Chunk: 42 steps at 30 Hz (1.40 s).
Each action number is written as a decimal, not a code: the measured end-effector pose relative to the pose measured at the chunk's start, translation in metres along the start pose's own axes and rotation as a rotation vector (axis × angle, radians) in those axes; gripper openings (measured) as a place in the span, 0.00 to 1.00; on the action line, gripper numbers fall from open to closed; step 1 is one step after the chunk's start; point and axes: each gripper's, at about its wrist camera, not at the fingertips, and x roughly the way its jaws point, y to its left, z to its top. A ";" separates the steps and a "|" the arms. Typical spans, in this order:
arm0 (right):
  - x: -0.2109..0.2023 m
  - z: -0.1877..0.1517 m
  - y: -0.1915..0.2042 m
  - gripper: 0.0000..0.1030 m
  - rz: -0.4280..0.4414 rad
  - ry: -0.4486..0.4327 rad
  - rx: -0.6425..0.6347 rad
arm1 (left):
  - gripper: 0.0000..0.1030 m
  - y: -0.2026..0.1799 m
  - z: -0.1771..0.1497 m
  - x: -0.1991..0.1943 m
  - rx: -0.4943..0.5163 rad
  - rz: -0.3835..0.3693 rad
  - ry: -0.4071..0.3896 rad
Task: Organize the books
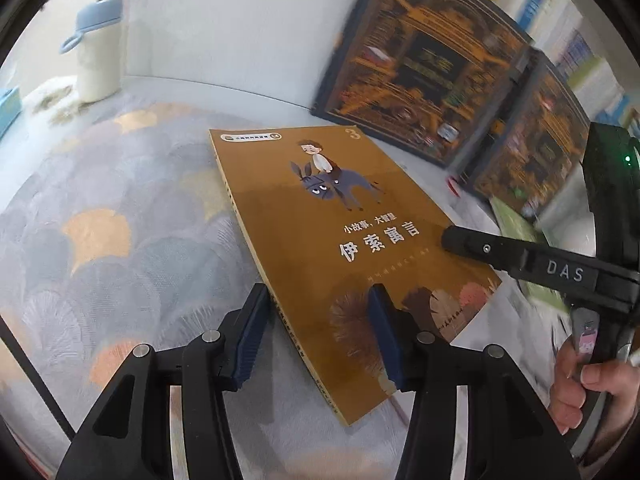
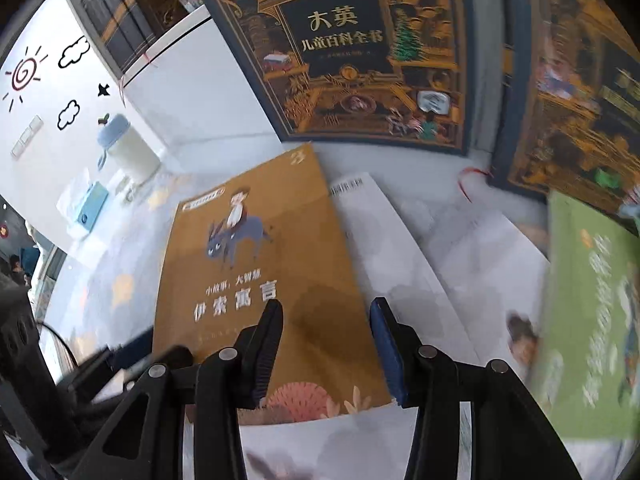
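Two Grippers Closing In on Fable Book

A mustard-brown picture book [image 1: 336, 248], its cover showing a child on a donkey, is lying flat on the patterned mat [image 1: 100, 248], its long axis running away from both cameras toward the encyclopedia volumes [image 2: 360, 52] leaning upright at the mat's far edge. The left gripper [image 1: 316, 320] is straddling the book's spine edge near the near left corner, one pad outside the spine, the other over the cover; its jaws are standing parted and do not look clamped. The right gripper [image 2: 326, 340] is hovering over the book's lower right part, jaws likewise apart, gripping nothing visible. The left appears nearer a hold. White loose pages [image 2: 420, 248] are lying just beside the book's right edge, with a green book [image 2: 592, 300] beyond them, likely crowding the right side. A cream jar [image 1: 98, 68] with a blue lid is standing well apart at the far left.
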 end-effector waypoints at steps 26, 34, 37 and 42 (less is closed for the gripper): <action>-0.156 -0.327 0.010 0.46 0.435 0.179 0.152 | 0.40 0.002 -0.218 -0.176 0.214 -0.207 0.223; -0.126 -0.306 -0.017 0.09 0.525 0.133 0.215 | 0.35 0.000 -0.205 -0.161 0.191 -0.189 0.185; -0.128 -0.306 -0.017 0.09 0.513 0.123 0.221 | 0.34 -0.008 -0.205 -0.160 0.221 -0.149 0.171; -0.146 -0.295 0.018 0.13 0.335 0.088 0.111 | 0.34 -0.010 -0.198 -0.166 0.195 -0.127 0.192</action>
